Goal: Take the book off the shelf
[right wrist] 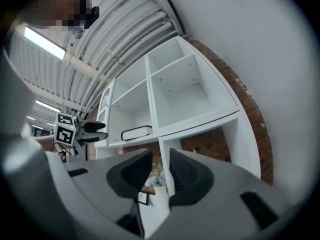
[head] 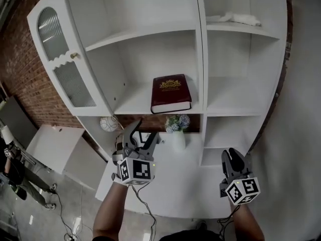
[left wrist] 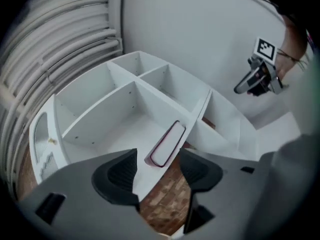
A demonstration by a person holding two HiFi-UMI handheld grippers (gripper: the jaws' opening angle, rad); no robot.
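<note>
- The book, dark red with a gold emblem on its cover, is laid flat on a middle shelf board of the white shelf unit, in the compartment just left of the central upright.
- It is touched by neither gripper; both are held well in front of the shelf.
- In the left gripper view the book is seen edge-on beyond the gap between the jaws, pale pages framed by the dark cover.
- In the right gripper view the book is seen as a thin slab on its board, left of the jaws.
- A white vase of pale blue flowers is set on the counter just below the book's shelf, before a strip of brick wall.
- A white round object is placed left of the vase.
- A crumpled white cloth is left on the upper right shelf.
- A cabinet door with ribbed glass and a small knob is swung open at the unit's left.
- The left gripper is raised below the book, rolled to one side; its jaws are held wide apart with nothing gripped.
- The right gripper is held lower right; its jaws are parted only narrowly, and nothing is clamped between them.
</note>
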